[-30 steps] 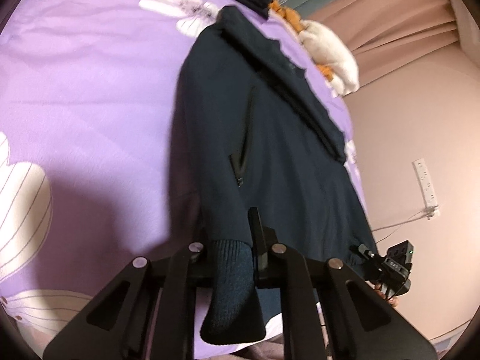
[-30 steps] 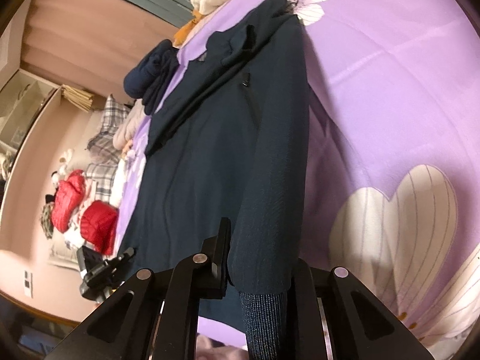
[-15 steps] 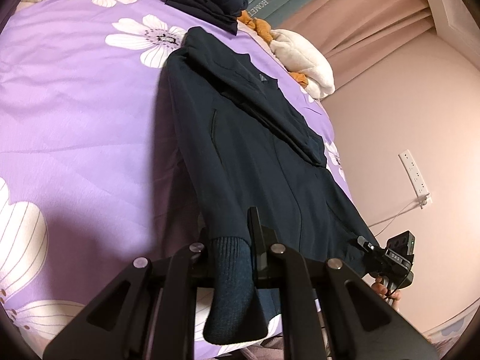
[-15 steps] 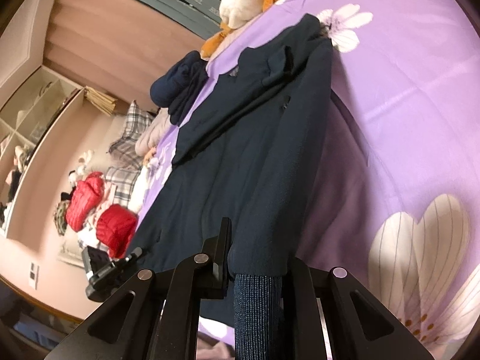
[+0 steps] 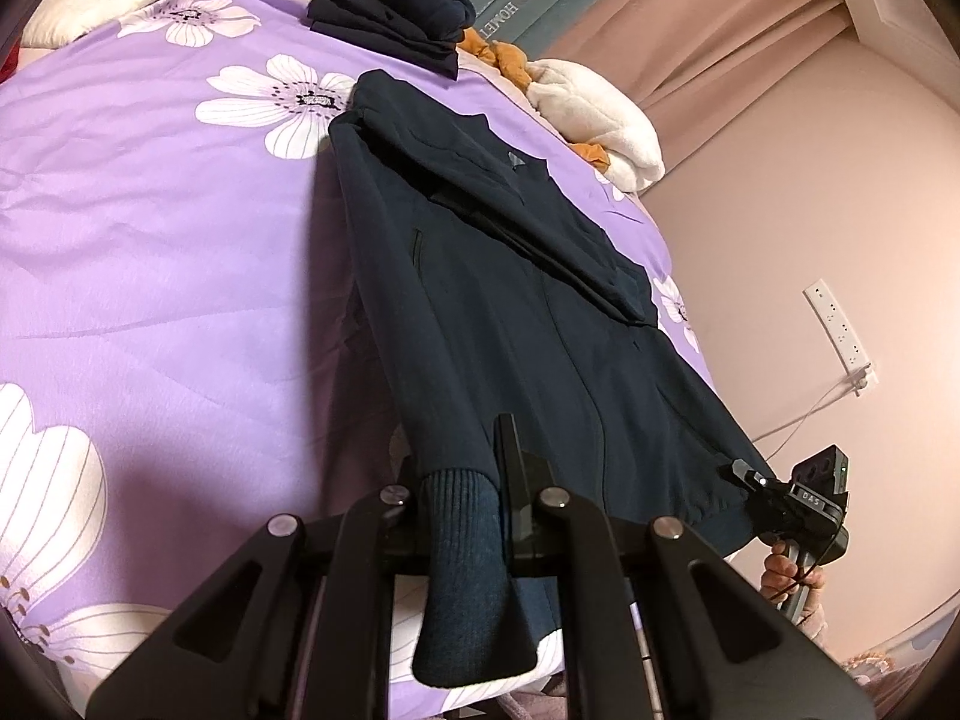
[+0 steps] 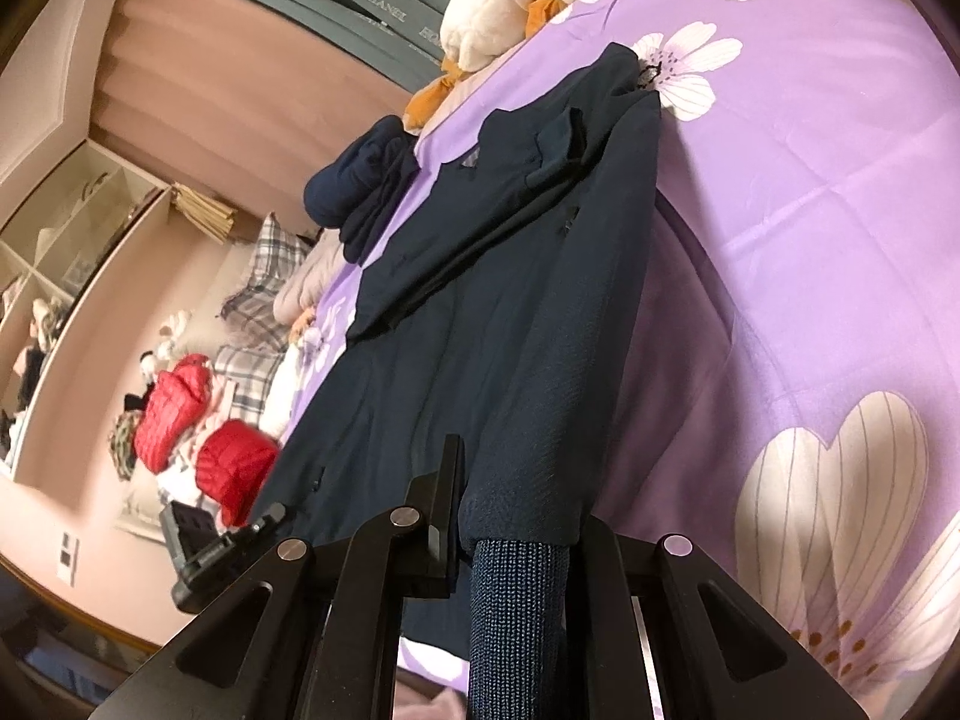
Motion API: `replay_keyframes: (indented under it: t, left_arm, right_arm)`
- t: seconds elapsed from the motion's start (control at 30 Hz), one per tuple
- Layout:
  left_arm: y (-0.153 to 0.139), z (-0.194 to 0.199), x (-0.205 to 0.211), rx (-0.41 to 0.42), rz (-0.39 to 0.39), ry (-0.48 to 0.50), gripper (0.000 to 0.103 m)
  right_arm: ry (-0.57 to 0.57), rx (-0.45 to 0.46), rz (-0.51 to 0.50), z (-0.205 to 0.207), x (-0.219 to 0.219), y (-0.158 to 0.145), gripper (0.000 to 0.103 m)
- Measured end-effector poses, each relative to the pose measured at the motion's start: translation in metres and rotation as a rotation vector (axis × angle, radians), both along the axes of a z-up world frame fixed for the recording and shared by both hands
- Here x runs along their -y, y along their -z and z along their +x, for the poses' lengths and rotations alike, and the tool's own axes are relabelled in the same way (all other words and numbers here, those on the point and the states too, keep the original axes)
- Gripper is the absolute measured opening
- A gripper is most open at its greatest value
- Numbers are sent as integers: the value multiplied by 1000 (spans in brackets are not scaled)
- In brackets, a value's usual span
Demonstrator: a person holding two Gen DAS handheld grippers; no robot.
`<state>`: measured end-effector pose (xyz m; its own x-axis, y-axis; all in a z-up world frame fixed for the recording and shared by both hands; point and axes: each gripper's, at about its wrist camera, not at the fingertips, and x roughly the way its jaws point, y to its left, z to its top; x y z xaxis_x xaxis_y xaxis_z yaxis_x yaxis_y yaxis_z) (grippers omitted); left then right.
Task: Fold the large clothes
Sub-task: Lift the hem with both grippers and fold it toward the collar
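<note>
Dark navy jacket (image 5: pixel 528 312) lies lengthwise on the purple flowered bedspread (image 5: pixel 150 252), running from the lower centre of both wrist views up toward the collar at upper centre. In the left wrist view my left gripper (image 5: pixel 459 516) has its fingers pressed tight on the ribbed hem band (image 5: pixel 462 570), which hangs out below the jaws at the bottom of the frame. In the right wrist view my right gripper (image 6: pixel 516 546) pinches the other ribbed corner (image 6: pixel 513 612) the same way, with cloth filling the gap between the fingers. The lower end of the jacket is lifted off the bed and pulled taut between the two grips; the collar end rests on the bedspread. One sleeve (image 5: pixel 540 228) already lies folded across the chest, so I judge the sleeve folds done or partly done. The remaining step looks to be the lengthwise fold, bringing the hem up to the collar, then flattening. A folded dark garment (image 5: pixel 390 12) sits at the top of the left view, near a white plush toy (image 5: pixel 600 114), probably finished earlier work.
</note>
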<state>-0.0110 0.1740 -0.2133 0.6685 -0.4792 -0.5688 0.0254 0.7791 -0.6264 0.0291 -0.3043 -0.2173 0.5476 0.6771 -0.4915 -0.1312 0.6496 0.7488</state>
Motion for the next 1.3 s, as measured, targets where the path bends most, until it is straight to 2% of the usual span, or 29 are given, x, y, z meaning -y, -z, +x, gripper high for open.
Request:
replay_keyframes:
  t: [0.73,0.83,1.0,1.3]
  left_arm:
    - [-20,-10,-3,112,42,23,10]
    - [-22,-11,-5,119,30,24,10]
    - [-25,-15,-13,144,-32,26,10]
    - [-39,-26,-10,177,-42,40,10]
  right_arm:
    - [-18,80,59,-7,1,-16,14]
    - [-24,92,77,-8,0,-20,14]
    - [-34,115,84,-9,1,-29,14]
    - [-51,152,106,-15,1,-42,14]
